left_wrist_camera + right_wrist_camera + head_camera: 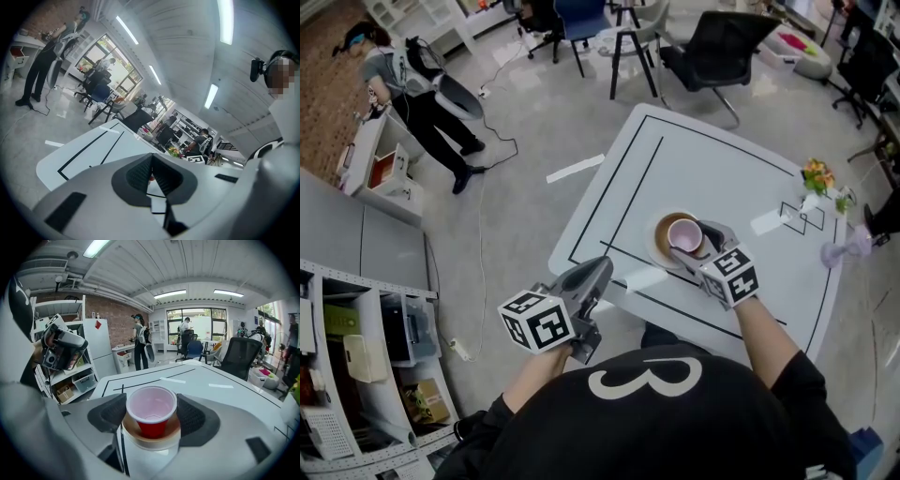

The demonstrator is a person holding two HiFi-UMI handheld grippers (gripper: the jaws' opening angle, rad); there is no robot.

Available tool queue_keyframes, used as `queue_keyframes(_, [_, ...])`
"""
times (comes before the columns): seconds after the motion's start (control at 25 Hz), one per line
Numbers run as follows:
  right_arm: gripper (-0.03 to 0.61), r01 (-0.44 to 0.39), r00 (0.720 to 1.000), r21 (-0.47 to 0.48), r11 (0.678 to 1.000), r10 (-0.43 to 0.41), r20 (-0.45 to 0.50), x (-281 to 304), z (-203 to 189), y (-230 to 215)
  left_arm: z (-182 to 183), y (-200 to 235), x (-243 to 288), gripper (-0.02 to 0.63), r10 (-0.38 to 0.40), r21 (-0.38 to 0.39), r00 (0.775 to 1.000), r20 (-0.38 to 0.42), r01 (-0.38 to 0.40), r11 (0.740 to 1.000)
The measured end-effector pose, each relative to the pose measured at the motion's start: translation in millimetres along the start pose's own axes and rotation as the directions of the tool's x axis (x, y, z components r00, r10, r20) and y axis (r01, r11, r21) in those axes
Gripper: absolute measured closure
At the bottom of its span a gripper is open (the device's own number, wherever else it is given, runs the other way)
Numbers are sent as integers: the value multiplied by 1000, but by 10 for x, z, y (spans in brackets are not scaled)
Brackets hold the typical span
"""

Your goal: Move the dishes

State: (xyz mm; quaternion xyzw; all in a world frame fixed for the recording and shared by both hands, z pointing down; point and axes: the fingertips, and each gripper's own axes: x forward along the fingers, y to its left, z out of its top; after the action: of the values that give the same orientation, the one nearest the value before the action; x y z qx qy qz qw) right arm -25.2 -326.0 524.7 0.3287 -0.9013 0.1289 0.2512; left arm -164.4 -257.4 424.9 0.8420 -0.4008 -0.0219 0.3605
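Right gripper: jaws about a cup's width apart, a pad against each side of the rim as far as I can tell; the rim shows no dent, so the squeeze looks light.
Red cup: upright between the right jaws, pale inside, looks empty; its base sits in the bowl.
Brown bowl: directly under the cup and just below the jaw line, resting on the white table. Not held by either gripper.
Left gripper: jaws closed together, nothing between them. In the head view it hangs behind and to the left of the right gripper, off the near table edge.
Step (judged): cup being taken out of the bowl, or both about to be moved.
Risk 1: slip. Pads hold only the rim of a tapered, thin-walled cup; a light grip could let it drop back and tip over the bowl's edge.
Risk 2: crush. A harder squeeze would buckle the rim and the cup could pop out forward of the jaws.
Risk 3: bowl dragged. If the cup base wedges in the bowl, lifting could raise the bowl a little, then drop it.
Risk 4: a tilted lift would knock the bowl's near wall with the lower jaw.
Mitigation: lift straight up; the free left gripper could steady the bowl.
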Motion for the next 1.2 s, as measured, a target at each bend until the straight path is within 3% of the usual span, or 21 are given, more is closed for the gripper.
queue_keyframes(0.6, [242,42,991,21,999,-44,127,-388,382,-140,-24,-136,85,612,-19,15,1000,-15,19,1000])
queue_keyframes(0.84, [242,97,982,36,995,-101,161,-601,494,-351,-23,-193,160,612,-36,22,999,-29,37,999])
queue_keyframes(1.2, [244,209,965,87,974,-219,142,-780,325,-837,-126,-213,344,612,-60,9,995,-76,61,998])
